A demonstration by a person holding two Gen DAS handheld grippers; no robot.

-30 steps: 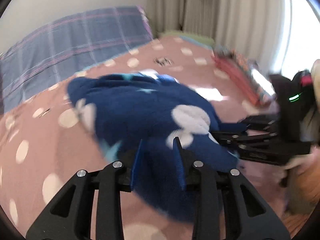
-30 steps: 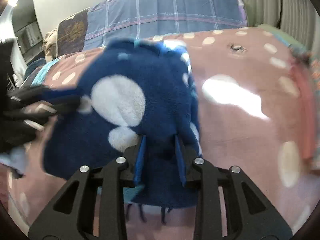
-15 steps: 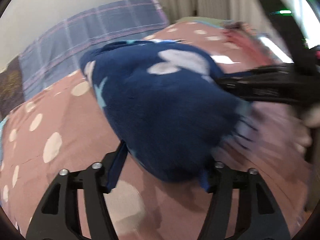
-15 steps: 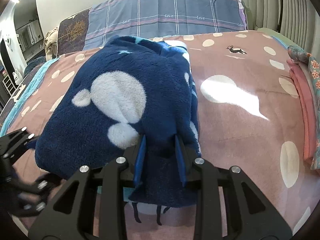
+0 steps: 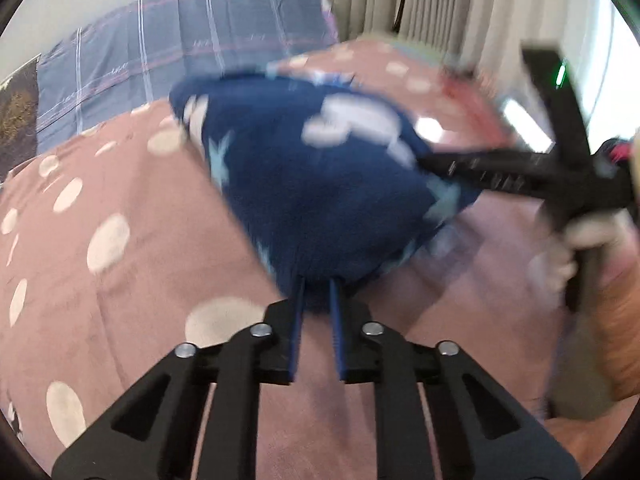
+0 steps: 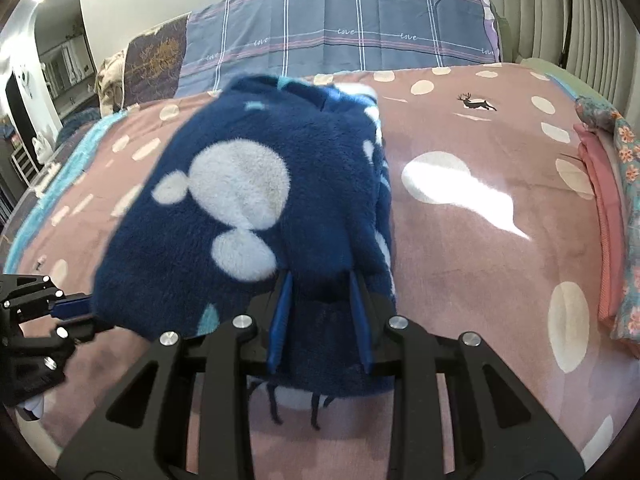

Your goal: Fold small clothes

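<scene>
Two grippers work one fluffy navy garment (image 6: 256, 208) lying folded on the pink spotted bedspread (image 6: 480, 248), near its front edge. On the right, the right gripper (image 6: 320, 300) has its jaws narrowed onto the garment's near hem. On the left, the left gripper (image 5: 318, 284) is closing, jaws nearly together, with the garment's near-left corner pinched between its blue fingers (image 5: 298, 320).
</scene>
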